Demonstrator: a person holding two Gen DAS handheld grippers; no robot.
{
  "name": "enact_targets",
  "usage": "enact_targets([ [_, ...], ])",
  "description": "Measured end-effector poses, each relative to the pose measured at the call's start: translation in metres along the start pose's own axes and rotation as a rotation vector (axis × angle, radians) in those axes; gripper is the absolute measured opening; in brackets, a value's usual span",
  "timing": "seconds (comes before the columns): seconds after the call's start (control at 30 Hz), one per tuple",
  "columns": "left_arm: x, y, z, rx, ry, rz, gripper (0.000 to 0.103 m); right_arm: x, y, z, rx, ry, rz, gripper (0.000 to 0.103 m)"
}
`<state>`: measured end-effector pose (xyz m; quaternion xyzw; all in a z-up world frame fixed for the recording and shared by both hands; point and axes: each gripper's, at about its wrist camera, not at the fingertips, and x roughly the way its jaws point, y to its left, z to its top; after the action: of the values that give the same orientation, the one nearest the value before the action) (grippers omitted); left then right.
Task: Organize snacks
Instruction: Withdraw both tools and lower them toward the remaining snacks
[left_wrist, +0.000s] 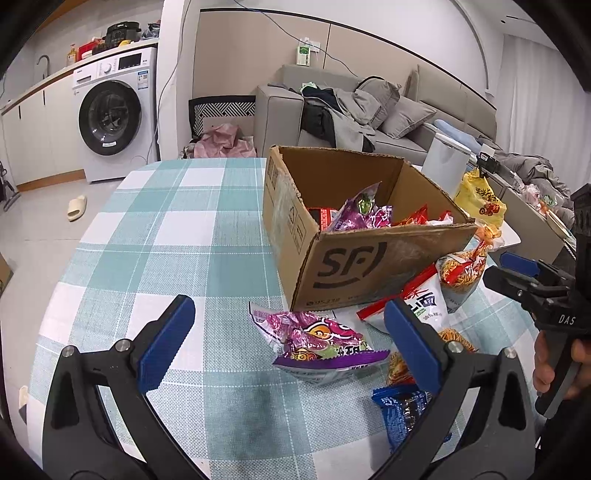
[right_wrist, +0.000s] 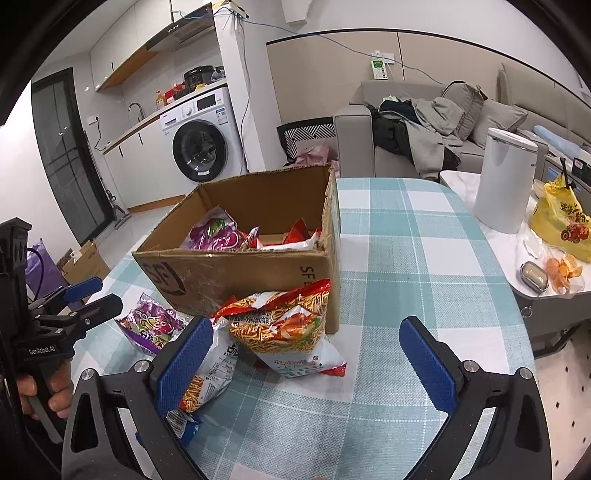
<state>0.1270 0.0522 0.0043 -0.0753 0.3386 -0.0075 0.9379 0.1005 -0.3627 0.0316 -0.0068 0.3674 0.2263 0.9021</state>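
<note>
On the checked tablecloth stood an open cardboard box with purple and red snack packets already inside, while more lay on the cloth at its near side: a purple candy bag, a blue packet and an orange noodle-snack bag leaning against the box wall. Above them the left gripper hung with its blue pads wide apart and nothing between them. Likewise the right gripper was spread open and empty, its left pad just beside a white noodle-snack bag.
</note>
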Motion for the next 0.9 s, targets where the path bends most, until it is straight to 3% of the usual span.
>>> enact_targets([
  [0.9, 0.052, 0.003, -0.019, -0.025, 0.131, -0.017, 0.102, 0.053, -0.008, -0.019, 0.068, 0.134, -0.047, 0.103],
])
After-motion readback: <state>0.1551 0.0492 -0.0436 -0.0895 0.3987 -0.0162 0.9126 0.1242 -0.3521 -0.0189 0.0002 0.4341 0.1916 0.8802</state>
